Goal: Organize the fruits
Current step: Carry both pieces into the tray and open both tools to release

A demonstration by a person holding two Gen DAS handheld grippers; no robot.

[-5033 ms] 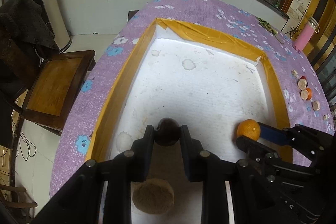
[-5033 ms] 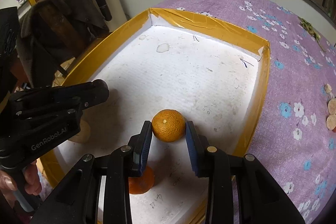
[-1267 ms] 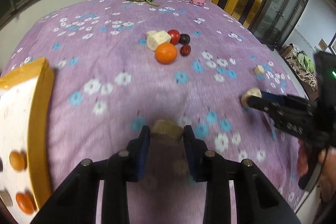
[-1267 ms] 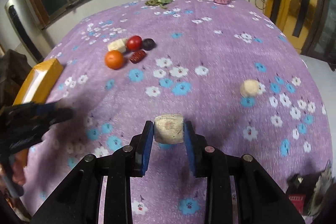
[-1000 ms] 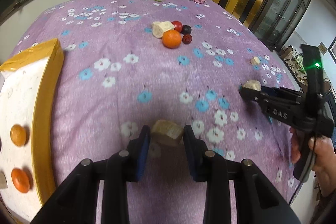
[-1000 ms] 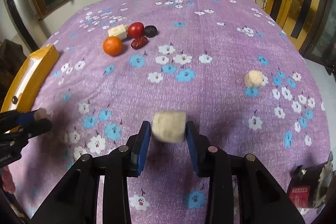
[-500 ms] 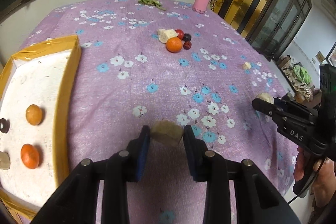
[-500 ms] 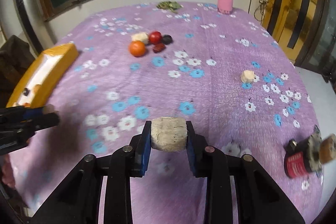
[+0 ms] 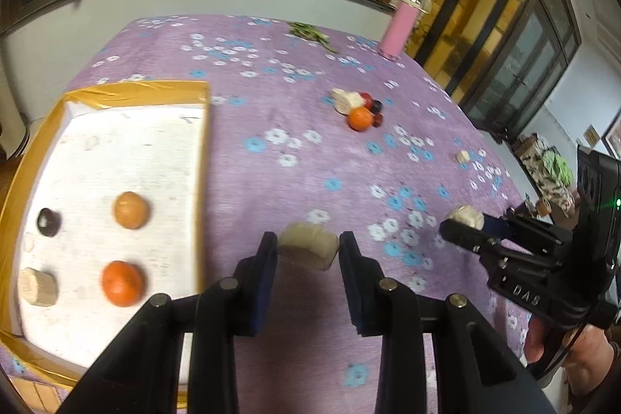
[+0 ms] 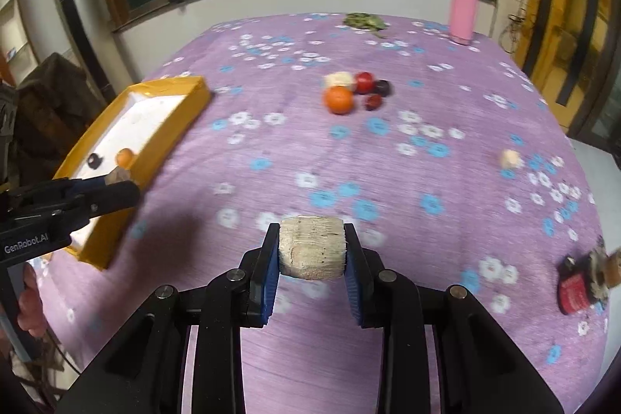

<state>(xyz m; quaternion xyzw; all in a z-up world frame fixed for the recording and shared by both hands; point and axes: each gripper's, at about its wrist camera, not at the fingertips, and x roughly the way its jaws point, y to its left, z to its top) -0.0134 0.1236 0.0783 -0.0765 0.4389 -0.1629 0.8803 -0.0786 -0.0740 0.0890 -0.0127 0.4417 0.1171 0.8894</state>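
Observation:
My left gripper (image 9: 309,243) is shut on a beige cylindrical fruit chunk (image 9: 310,253), held above the purple flowered cloth just right of the yellow-rimmed tray (image 9: 203,158). In the tray lie two oranges (image 9: 130,209), a dark fruit (image 9: 49,220) and a beige chunk (image 9: 38,286). My right gripper (image 10: 311,239) is shut on a second beige chunk (image 10: 312,253) over the cloth. Each gripper shows in the other view: the right gripper (image 9: 462,222) at the right, the left gripper (image 10: 118,181) beside the tray (image 10: 170,132).
A cluster of an orange (image 10: 339,99), red and dark fruits and a pale chunk lies mid-cloth. A small beige piece (image 10: 510,158) lies to the right. A pink bottle (image 10: 464,0) stands at the far edge, a red and black object (image 10: 574,288) at the right edge. A hand grips each handle.
Both grippers have risen and moved toward the tray with their chunks still held. The tray now fills more of the left wrist view.

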